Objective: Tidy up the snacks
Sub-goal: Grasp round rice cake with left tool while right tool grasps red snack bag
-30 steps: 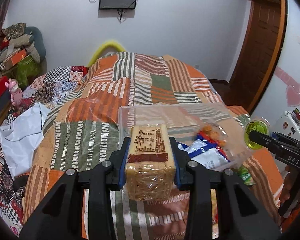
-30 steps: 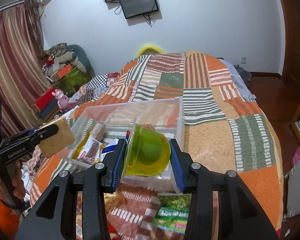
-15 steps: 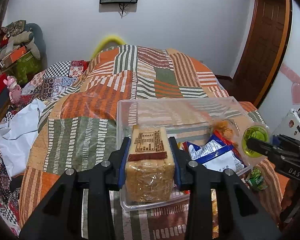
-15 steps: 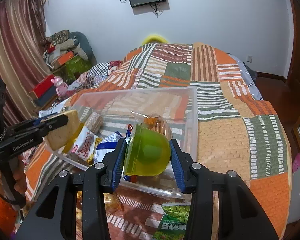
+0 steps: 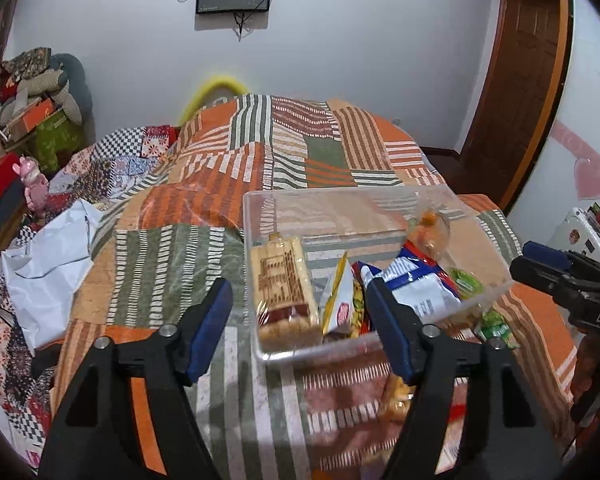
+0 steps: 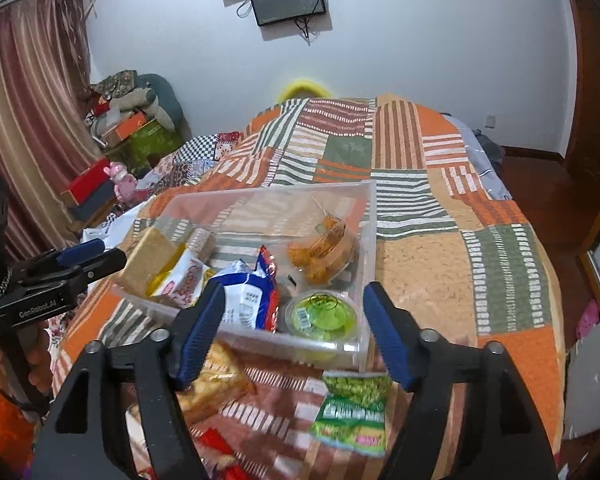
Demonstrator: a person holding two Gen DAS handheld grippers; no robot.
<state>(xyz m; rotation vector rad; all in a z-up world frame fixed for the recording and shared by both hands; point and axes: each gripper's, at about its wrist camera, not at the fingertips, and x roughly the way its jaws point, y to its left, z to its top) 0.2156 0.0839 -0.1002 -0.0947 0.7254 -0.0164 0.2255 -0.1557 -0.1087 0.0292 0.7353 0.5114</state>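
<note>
Clear plastic bin (image 5: 332, 204) on the patchwork bed now holds the tan wrapped cracker pack (image 5: 286, 292) at 9 o'clock and the green lidded jelly cup (image 6: 322, 316) at 5 o'clock. Both drops look done: left hand-held gripper (image 5: 298, 330) and right hand-held gripper (image 6: 292, 328) have just been opening and hold nothing. Next comes a loose packet; only the right view shows the green pea bag (image 6: 352, 410) clearly.
</note>
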